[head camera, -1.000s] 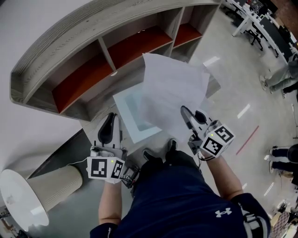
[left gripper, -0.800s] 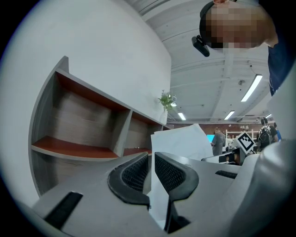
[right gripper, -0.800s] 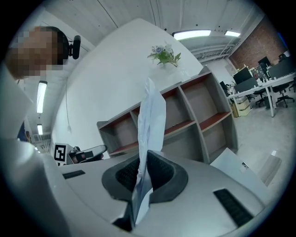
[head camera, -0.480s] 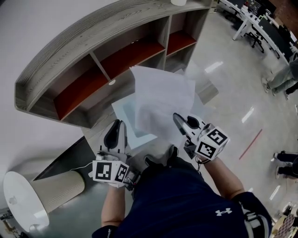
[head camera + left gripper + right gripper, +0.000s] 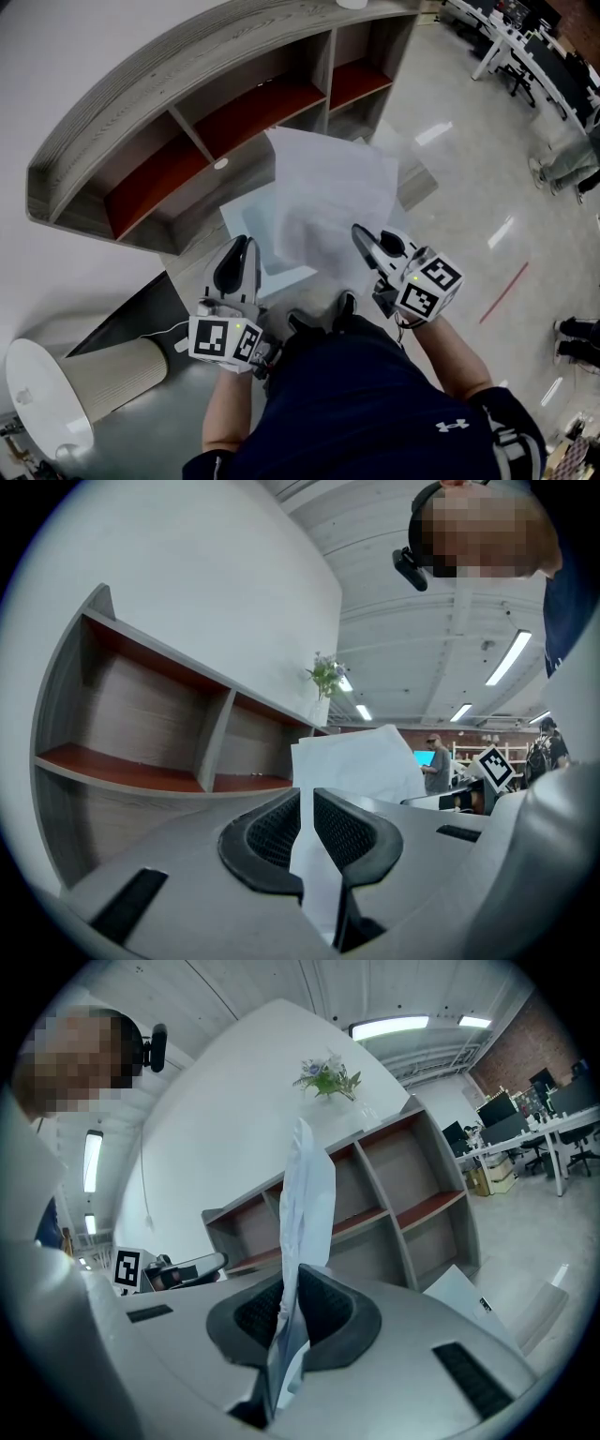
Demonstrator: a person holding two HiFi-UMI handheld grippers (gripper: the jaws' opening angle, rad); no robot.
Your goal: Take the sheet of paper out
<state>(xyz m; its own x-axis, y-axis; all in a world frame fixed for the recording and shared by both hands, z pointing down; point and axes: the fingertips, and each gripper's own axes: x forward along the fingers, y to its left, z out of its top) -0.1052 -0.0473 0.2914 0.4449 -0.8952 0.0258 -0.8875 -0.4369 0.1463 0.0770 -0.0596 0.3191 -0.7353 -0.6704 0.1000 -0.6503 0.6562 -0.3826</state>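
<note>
Left tool (image 5: 242,249) pinches the pale sleeve's (image 5: 247,223) edge. Right tool (image 5: 361,236) is clamped on the paper (image 5: 328,183), both held out before the shelf (image 5: 169,117).

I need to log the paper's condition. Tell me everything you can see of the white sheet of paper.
The white sheet of paper is thin, plain and slightly wavy, held in the air before the grey shelf unit. The right hand-held gripper is shut on its near edge. In the head view it covers part of a pale translucent sleeve, which the left hand-held gripper pinches.
</note>
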